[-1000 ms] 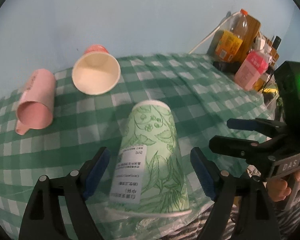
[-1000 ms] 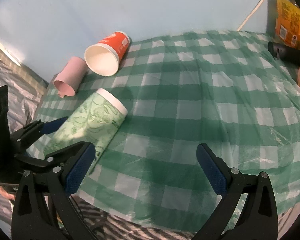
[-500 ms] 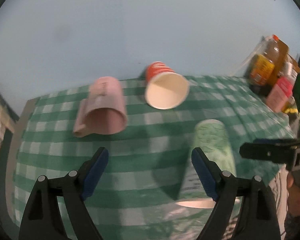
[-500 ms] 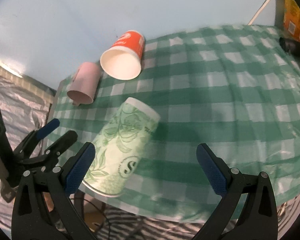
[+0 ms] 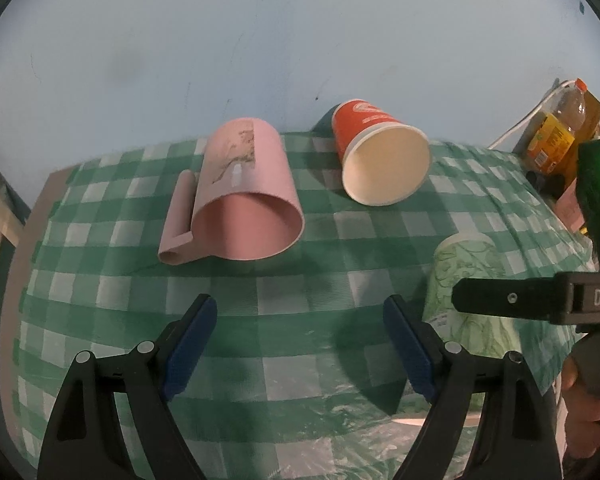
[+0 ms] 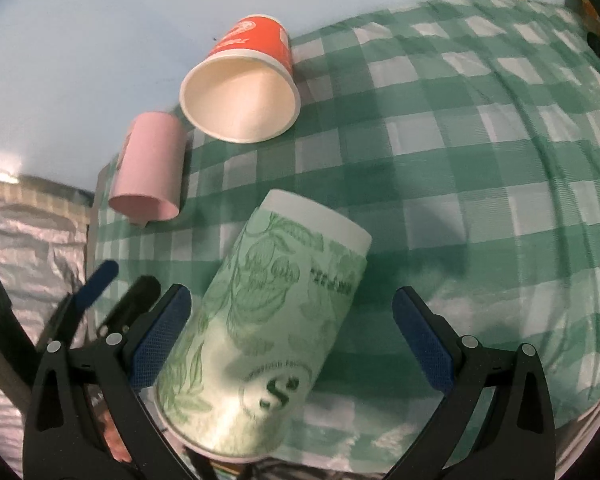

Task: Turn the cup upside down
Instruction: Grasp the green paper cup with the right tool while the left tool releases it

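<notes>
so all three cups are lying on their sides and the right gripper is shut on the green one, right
Not quite. All three lie on their sides, but the right gripper is open: in the right wrist view its jaws stand wide on either side of the green cup, not clamped on it.

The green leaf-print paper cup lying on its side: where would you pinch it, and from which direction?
Probably across the middle of the green leaf-print cup's side wall, coming from its rim end near the table edge. It lies on its side between the open right gripper's fingers, closed base pointing toward the orange cup. The wall is round and tapered, so a mid-body pinch seems steadiest.
</notes>
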`<state>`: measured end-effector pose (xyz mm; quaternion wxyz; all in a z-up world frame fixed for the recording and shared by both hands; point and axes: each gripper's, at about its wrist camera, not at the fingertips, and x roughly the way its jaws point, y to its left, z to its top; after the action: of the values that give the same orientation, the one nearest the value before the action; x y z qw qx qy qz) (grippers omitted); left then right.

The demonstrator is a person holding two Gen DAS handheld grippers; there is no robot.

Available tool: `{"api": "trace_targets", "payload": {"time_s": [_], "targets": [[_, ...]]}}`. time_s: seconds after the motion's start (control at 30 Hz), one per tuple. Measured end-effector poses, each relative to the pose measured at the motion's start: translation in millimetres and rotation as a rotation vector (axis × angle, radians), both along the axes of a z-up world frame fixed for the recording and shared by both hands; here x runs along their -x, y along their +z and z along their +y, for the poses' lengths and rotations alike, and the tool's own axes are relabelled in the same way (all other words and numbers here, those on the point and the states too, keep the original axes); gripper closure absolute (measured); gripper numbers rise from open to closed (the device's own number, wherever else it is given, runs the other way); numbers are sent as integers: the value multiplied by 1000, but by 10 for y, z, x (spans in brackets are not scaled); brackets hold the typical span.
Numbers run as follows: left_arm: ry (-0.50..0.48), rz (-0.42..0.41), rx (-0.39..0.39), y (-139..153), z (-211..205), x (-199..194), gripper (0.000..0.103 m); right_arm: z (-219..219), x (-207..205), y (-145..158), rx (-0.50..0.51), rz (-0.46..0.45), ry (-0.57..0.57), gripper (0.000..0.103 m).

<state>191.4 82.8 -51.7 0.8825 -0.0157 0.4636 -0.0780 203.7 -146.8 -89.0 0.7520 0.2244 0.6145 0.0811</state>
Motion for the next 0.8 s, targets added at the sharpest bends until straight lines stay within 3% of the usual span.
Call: {"api": "trace_targets", "payload": {"time_s": [0.2,0.37,0.43,0.6,0.8], "targets": [[14,27,28,-90,100,-45,17,46,-98,-169,-28,49,-16,2],[16,27,46,-90,123,-34,17,40,-125,-131,-35,39,-19,20],[12,20,50,-70,113,-12,17,58,-125,-130,-37,37,-6,20],[5,10,72,-24,70,35,17,76,-70,-57,-26,-16,40,30],[-17,-2,100,9,-48,98,17,98,56,160,20,-117,96,31]]}}
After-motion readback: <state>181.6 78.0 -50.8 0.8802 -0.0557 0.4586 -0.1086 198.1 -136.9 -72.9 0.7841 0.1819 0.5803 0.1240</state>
